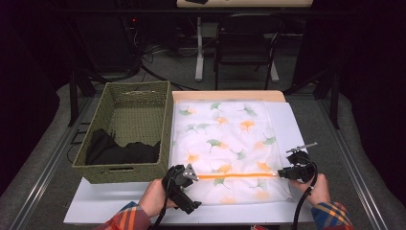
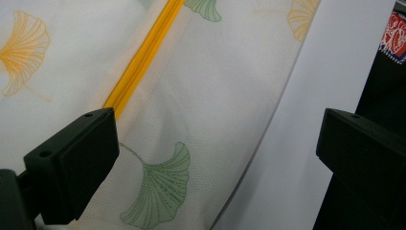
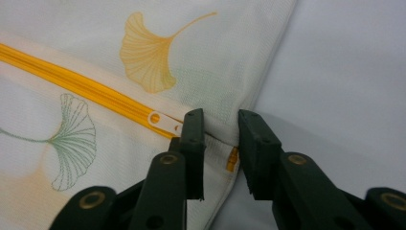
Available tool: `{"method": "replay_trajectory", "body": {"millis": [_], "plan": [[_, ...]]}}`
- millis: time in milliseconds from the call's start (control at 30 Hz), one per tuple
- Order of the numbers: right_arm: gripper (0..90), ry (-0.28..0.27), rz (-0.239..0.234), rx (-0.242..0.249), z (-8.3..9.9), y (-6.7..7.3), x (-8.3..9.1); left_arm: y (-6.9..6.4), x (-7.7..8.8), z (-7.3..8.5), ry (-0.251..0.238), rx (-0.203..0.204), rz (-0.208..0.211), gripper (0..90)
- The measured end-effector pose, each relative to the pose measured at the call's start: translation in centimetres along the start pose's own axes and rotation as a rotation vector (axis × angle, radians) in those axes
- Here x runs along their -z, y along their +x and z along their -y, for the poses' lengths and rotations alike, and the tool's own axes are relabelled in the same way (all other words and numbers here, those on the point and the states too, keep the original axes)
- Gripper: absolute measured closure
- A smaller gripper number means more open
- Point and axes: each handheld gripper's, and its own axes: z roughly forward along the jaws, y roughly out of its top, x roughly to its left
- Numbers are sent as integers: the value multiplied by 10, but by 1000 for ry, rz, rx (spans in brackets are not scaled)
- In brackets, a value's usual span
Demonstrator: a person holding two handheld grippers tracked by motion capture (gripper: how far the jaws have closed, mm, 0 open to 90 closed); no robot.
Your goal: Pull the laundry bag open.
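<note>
A white mesh bag (image 1: 225, 143) printed with green and orange ginkgo leaves lies flat on a white board (image 1: 119, 203). An orange zipper (image 1: 237, 176) runs across its near part. My left gripper (image 1: 191, 176) hovers over the zipper's left end with its jaws wide apart (image 2: 218, 143) and the zipper (image 2: 143, 55) running past one jaw. My right gripper (image 1: 283, 172) is at the zipper's right end. In the right gripper view its jaws (image 3: 221, 129) straddle the bag's edge just beside the white zipper pull (image 3: 165, 120), with a narrow gap still between them.
A green woven basket (image 1: 165, 124) stands left of the bag, touching the board, with a black cloth (image 1: 119, 151) inside. A dark chair (image 1: 244, 43) and desk legs stand on the floor beyond the table. The board's right strip (image 1: 287, 124) is bare.
</note>
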Motion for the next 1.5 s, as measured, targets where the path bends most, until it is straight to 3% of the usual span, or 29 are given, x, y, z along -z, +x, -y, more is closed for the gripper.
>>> {"method": "replay_trajectory", "body": {"millis": [233, 567, 1167, 1500], "plan": [[837, -19, -33, -13, 3, -1, -1, 0, -1, 0, 2, 1, -3, 11], [846, -29, -60, -14, 3, -3, 2, -2, -5, -4, 4, -4, 23, 3], [846, -75, -50, 46, 4, 3, 15, -2, -8, -35, -59, -24, 15, 2], [847, -81, -59, 65, 4, 4, 20, -6, -11, -55, -64, -54, 22, 1]]}}
